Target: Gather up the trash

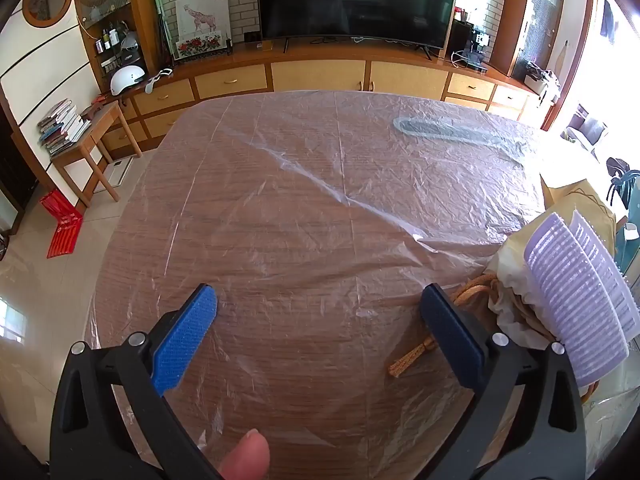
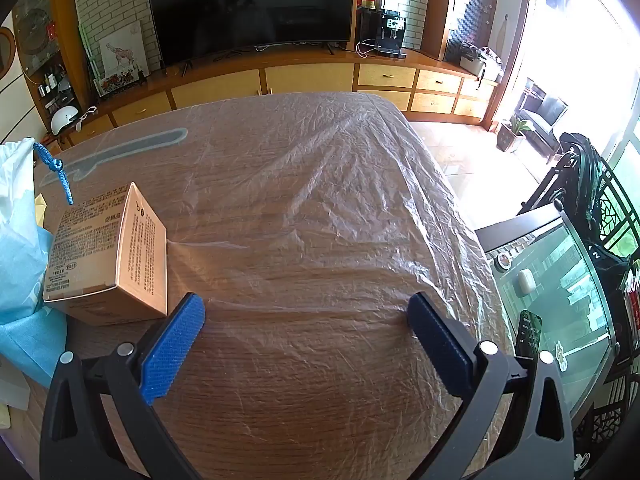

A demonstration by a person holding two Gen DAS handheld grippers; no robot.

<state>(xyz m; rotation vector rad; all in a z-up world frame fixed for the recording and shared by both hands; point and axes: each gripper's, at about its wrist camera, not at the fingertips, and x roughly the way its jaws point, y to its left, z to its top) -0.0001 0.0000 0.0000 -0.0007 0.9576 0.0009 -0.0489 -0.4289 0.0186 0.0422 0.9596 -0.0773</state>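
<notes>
A wooden table (image 1: 280, 208) lies under clear crinkled plastic film. My left gripper (image 1: 318, 304) hangs over its near part, open, with nothing between the blue pads. To its right a yellowish paper bag (image 1: 520, 280) with a brown rope handle (image 1: 412, 356) holds a lilac printed sheet (image 1: 580, 296). In the right wrist view my right gripper (image 2: 306, 312) is open over bare film. A tan cardboard box (image 2: 108, 256) with printed text stands left of it, beside a light blue and white bag (image 2: 20, 248) with a blue cord (image 2: 60, 176).
A long wooden cabinet (image 1: 320, 76) with a large dark TV (image 1: 356, 0) runs behind the table. A small side table with books (image 1: 68, 128) and a red bag (image 1: 62, 224) stand left. A glass-topped stand (image 2: 560, 304) with a remote sits right of the table.
</notes>
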